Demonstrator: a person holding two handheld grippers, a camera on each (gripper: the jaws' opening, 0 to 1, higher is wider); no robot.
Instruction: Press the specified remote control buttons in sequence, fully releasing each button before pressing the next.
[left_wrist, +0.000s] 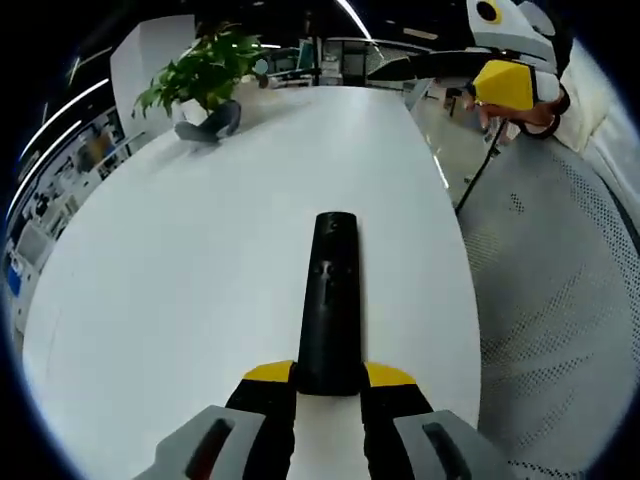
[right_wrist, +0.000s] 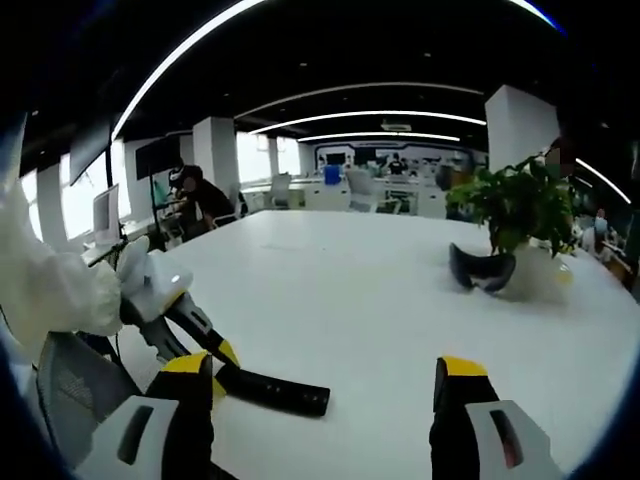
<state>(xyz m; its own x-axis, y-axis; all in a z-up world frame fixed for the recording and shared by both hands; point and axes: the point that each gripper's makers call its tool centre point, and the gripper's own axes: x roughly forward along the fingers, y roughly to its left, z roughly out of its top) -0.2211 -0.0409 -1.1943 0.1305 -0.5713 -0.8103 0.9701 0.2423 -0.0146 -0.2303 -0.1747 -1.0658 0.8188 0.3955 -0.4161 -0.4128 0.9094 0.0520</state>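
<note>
left tongs (left_wrist: 328, 385) are clamped on the near end of a black remote control (left_wrist: 330, 305), their yellow-tipped jaws pressed against its two sides, and the remote lies flat on the white table (left_wrist: 200, 260), pointing away from the tongs along the table's length. in the left gripper view the remote sits nearer the table's right-hand edge than its left, with small buttons faintly visible along its top face (too small to read). at the far left corner of the table stands a leafy potted plant (left_wrist: 203, 70) with a dark headset-like object (left_wrist: 215, 122) lying just beside its pot. beyond the table's right edge is a mesh chair back (left_wrist: 560, 300), and farther off a yellow-and-white object (left_wrist: 510, 80) which cannot be made out clearly. right tongs (right_wrist: 325, 395) are released, their two yellow-tipped jaws standing well apart above the bare table (right_wrist: 350, 290) with nothing between them. in the right gripper view the left tongs (right_wrist: 222, 368) come in from the left, held by a person's white-gloved hand (right_wrist: 150, 280) with a white sleeve (right_wrist: 50, 285) behind it, and they grip the remote control (right_wrist: 272, 391), which lies on the table near its closest edge, just beside the right tongs' left jaw. the plant (right_wrist: 520, 205) and the dark headset-like object (right_wrist: 482, 268) stand toward the table's far right side, touching or nearly so. a seated person (right_wrist: 200, 195) is at a desk beyond the table's far left edge.
</note>
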